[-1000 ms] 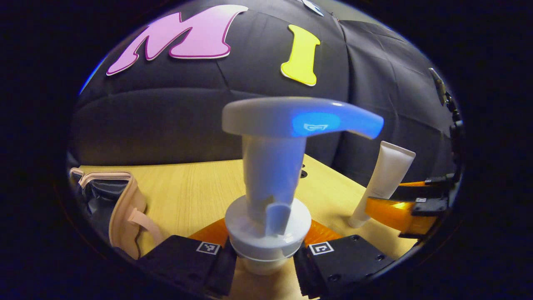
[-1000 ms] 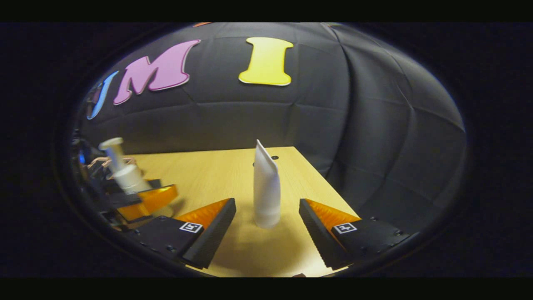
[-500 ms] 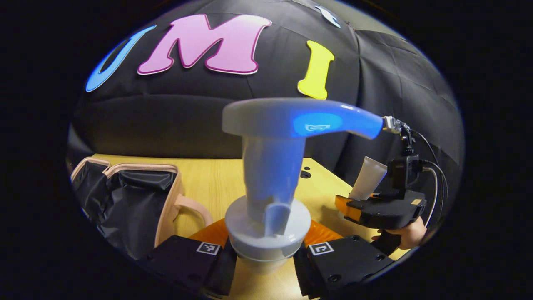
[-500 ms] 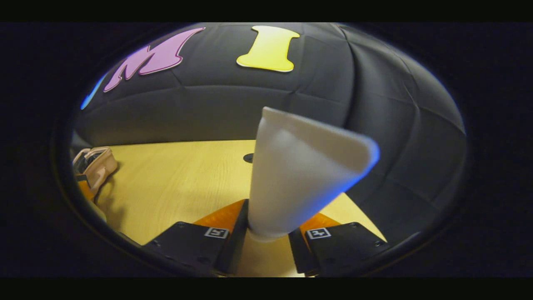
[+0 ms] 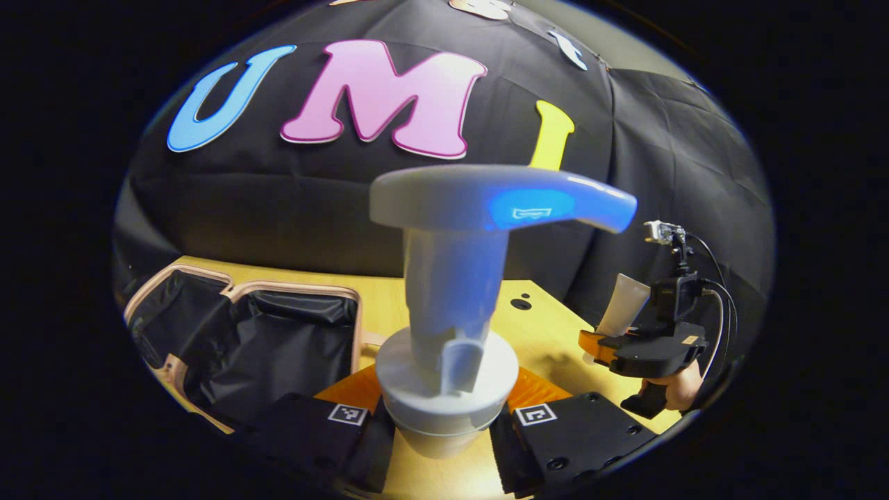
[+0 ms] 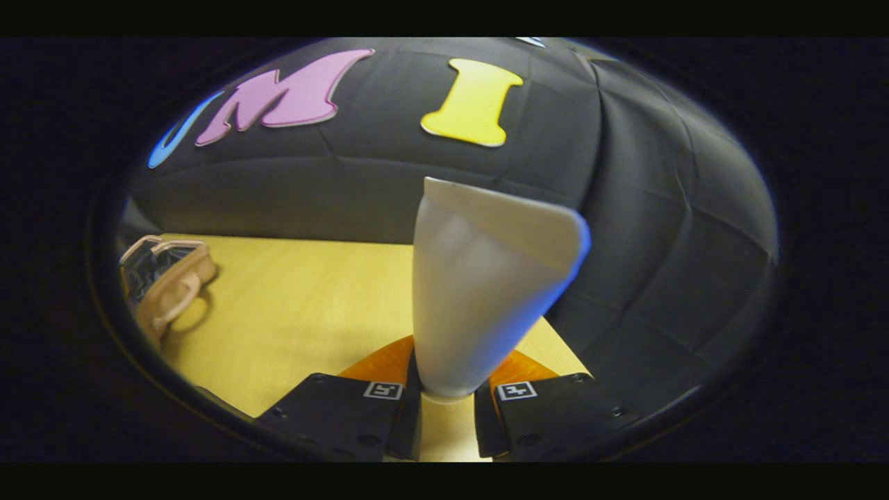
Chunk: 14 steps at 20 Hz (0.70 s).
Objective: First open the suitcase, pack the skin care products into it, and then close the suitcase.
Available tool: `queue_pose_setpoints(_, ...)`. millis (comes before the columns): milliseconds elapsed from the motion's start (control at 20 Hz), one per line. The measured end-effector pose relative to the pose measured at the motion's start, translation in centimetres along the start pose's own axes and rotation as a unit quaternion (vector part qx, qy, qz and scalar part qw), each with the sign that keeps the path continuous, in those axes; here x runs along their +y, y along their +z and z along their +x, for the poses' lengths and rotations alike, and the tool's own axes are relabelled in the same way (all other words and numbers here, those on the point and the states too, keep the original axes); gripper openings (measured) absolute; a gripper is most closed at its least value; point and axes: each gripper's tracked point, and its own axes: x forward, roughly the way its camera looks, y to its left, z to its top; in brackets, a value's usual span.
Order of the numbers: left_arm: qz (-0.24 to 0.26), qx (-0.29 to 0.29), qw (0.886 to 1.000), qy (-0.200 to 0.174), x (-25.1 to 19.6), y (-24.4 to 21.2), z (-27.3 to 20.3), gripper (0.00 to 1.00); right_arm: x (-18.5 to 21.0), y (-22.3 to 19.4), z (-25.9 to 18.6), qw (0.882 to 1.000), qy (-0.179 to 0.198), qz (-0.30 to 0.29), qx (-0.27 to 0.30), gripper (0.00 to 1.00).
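Observation:
In the left gripper view, my left gripper is shut on the collar of a white pump bottle, which stands upright and close before the camera. An open suitcase with a beige rim and black lining lies at the left, just beyond the fingers. Far right in that view, the right gripper holds a white tube, with a hand below it. In the right gripper view, my right gripper is shut on the white tube, cap end down. The suitcase lies at the far left there.
A light wooden table carries everything, and its right edge drops off close beside the tube. Two small holes sit in the tabletop near the back. The black cloth wall stands right behind the table.
The right gripper moved in and shut on the tube, then lifted it. The left gripper, holding the pump bottle, swung left toward the suitcase, whose open inside now shows.

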Motion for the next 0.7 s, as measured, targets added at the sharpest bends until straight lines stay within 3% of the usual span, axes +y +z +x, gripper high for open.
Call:
queue_pose_setpoints(350, -0.022, 0.029, 0.999, 0.013, 9.4, 2.6, -7.8, 0.62, 11.9, 8.1, -12.4, 0.996, 0.076, -0.001, -0.051, 0.34)
queue_pose_setpoints(550, -0.024, 0.095, 0.995, 0.012, 15.0, 2.1, -9.8, 0.62, 19.1, 10.9, -17.5, 0.990, 0.124, -0.001, -0.067, 0.34)
queue_pose_setpoints(700, -0.049, 0.159, 0.986, 0.010, 17.5, 1.2, -9.4, 0.62, 23.7, 11.9, -19.5, 0.984, 0.166, 0.001, -0.070, 0.34)
